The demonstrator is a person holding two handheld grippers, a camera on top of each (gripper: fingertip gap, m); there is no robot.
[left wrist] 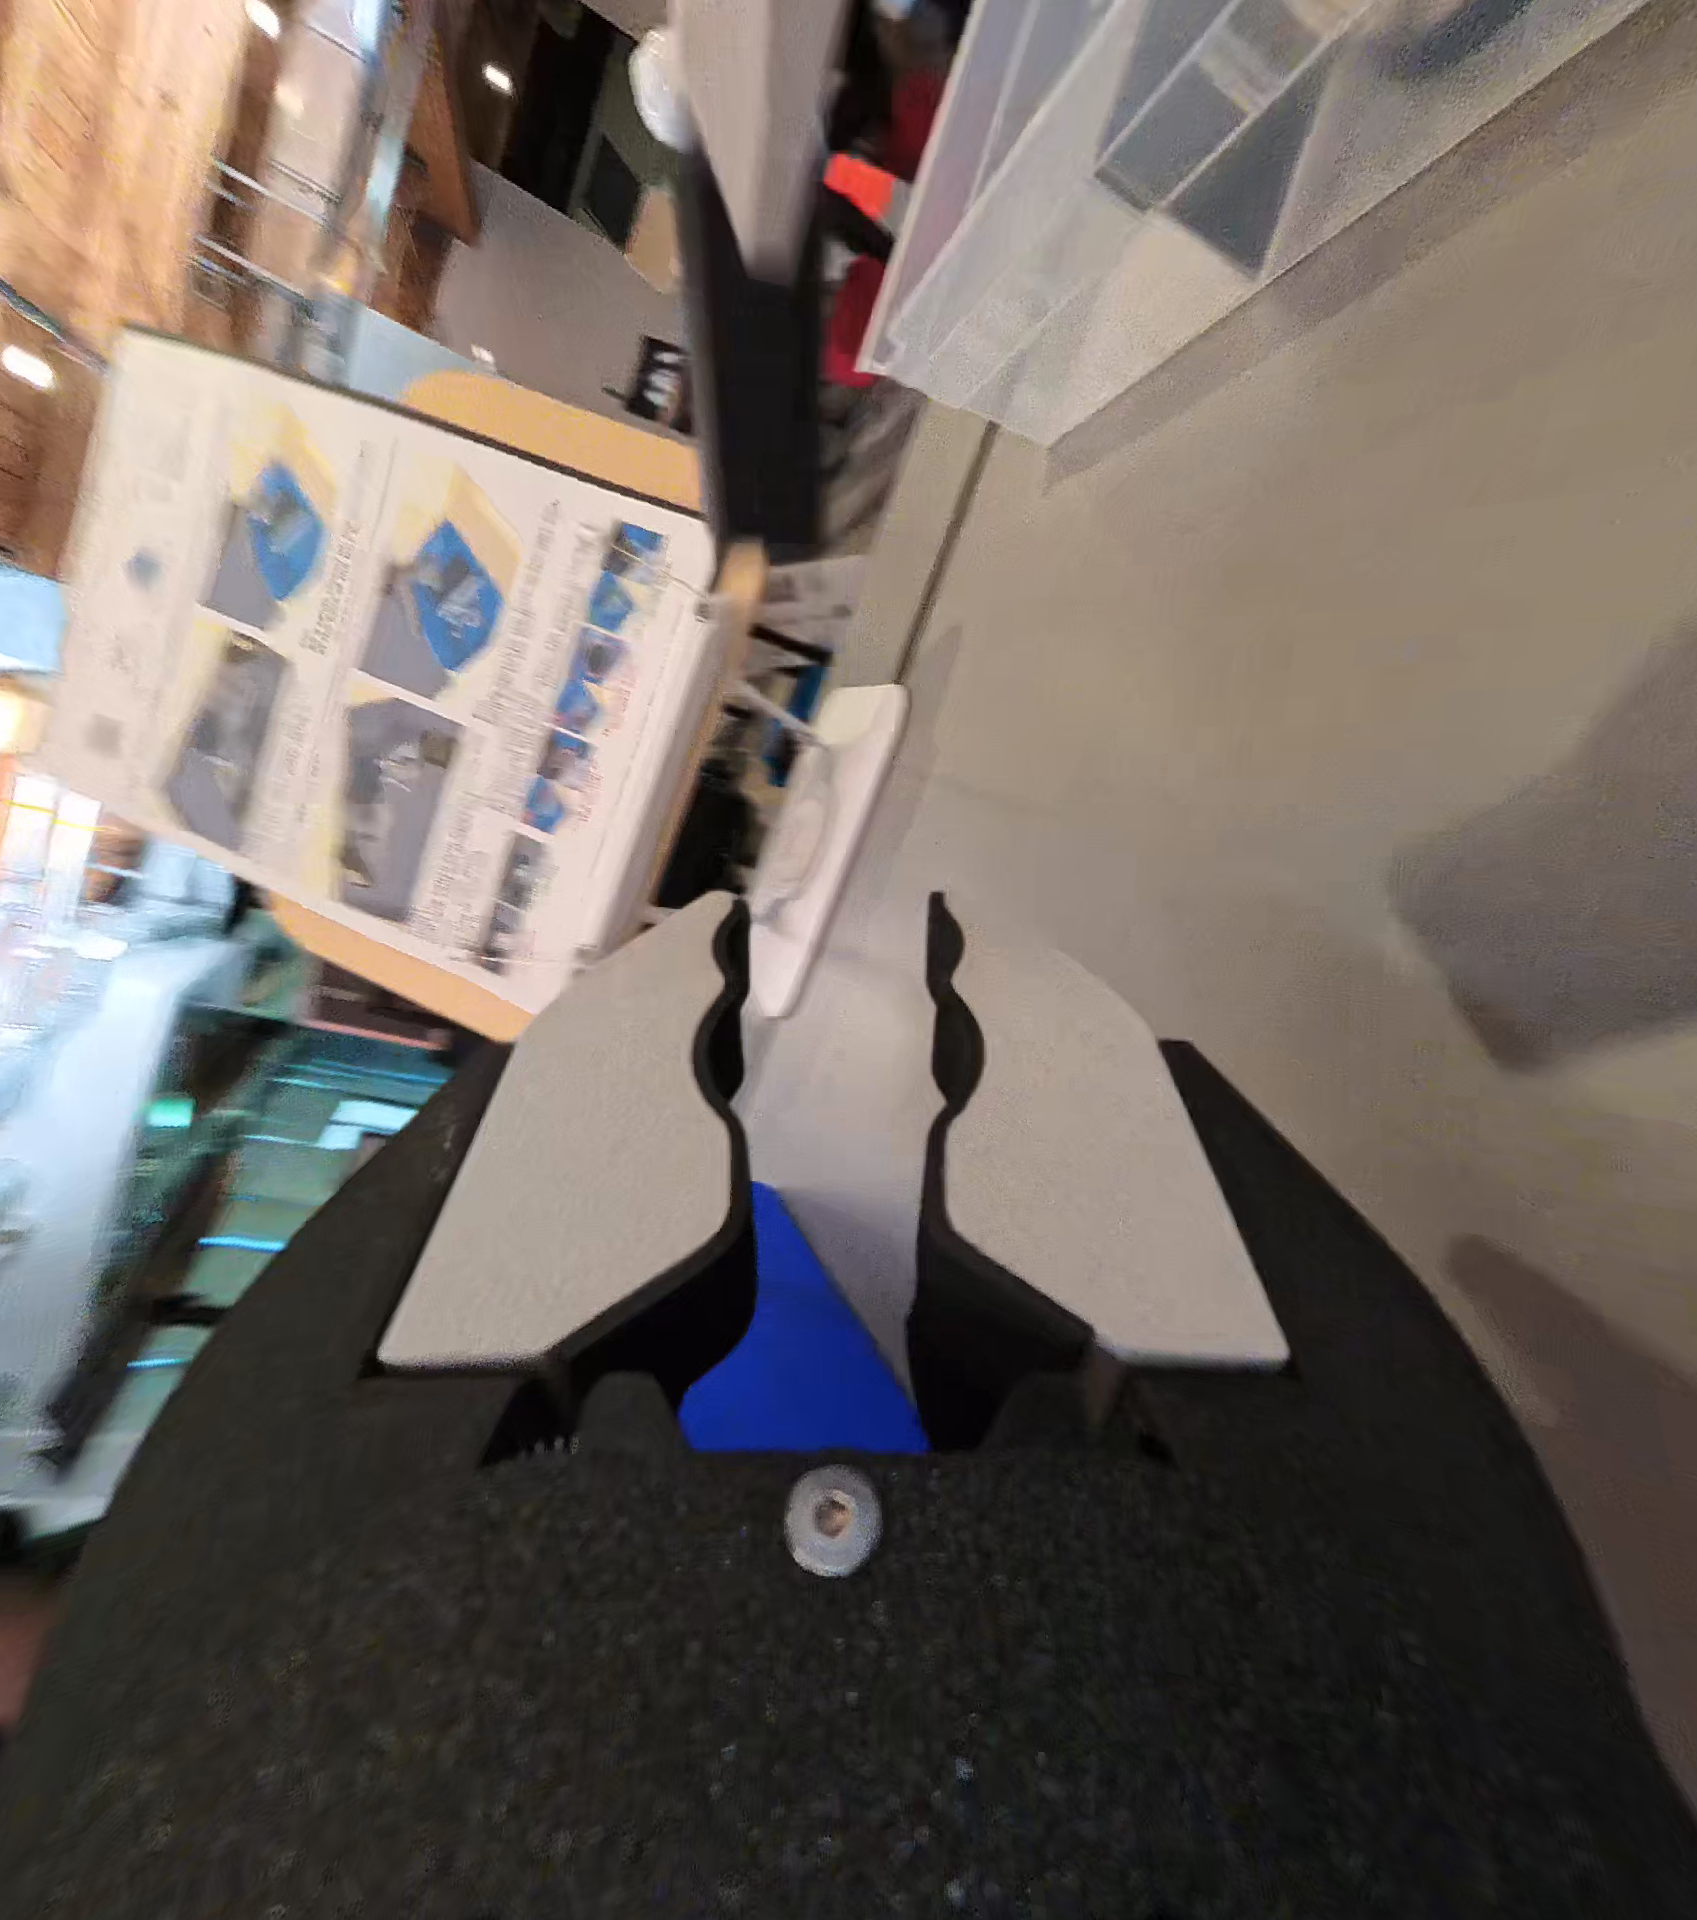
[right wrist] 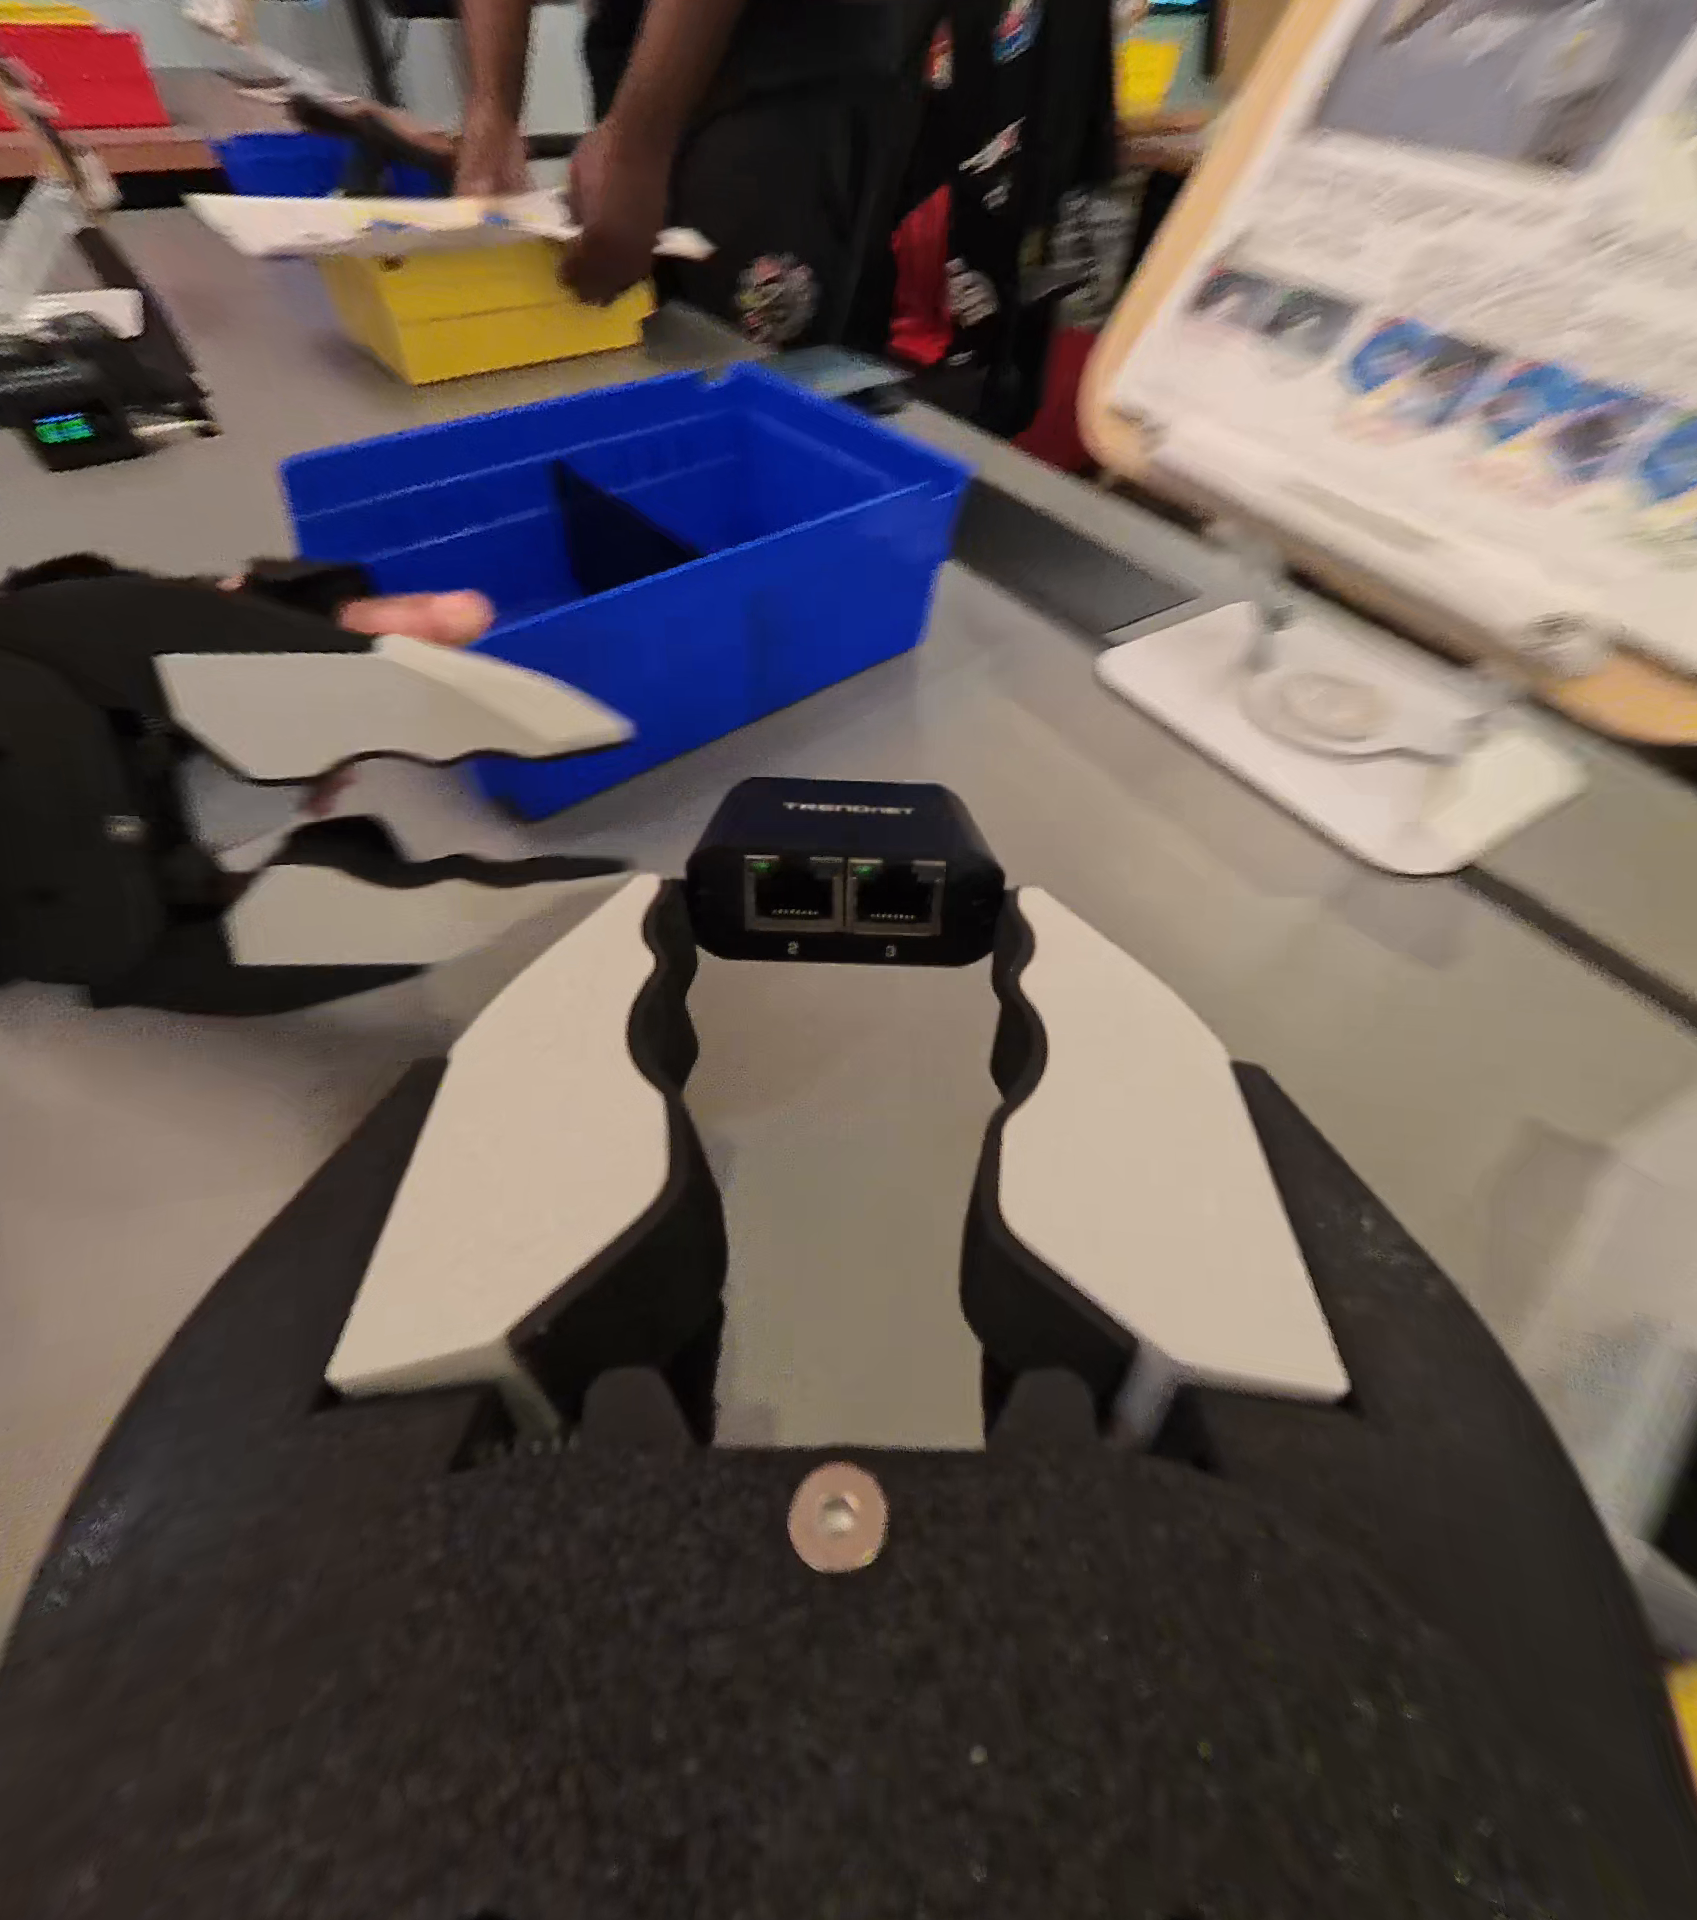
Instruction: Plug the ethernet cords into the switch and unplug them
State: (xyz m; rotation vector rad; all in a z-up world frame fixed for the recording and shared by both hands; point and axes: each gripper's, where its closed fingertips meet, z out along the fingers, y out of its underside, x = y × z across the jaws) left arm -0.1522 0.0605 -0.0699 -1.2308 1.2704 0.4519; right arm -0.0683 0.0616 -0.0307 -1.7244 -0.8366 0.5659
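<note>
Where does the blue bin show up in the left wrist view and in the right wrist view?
Left wrist view: a blue bin sliver, low centre, between the hand-held gripper's finger bases.
Right wrist view: the whole bin, upper centre-left, behind the switch.
Shared landmark: the white stand base under the poster board.

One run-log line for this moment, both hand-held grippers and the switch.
right hand-held gripper: shut on switch sides | ports: both empty | left hand-held gripper: open, empty, beside blue bin | cords: none visible

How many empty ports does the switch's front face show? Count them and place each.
2. The small black rectangular switch shows a left port and a right port, side by side, both empty. Its other faces are hidden.
</note>
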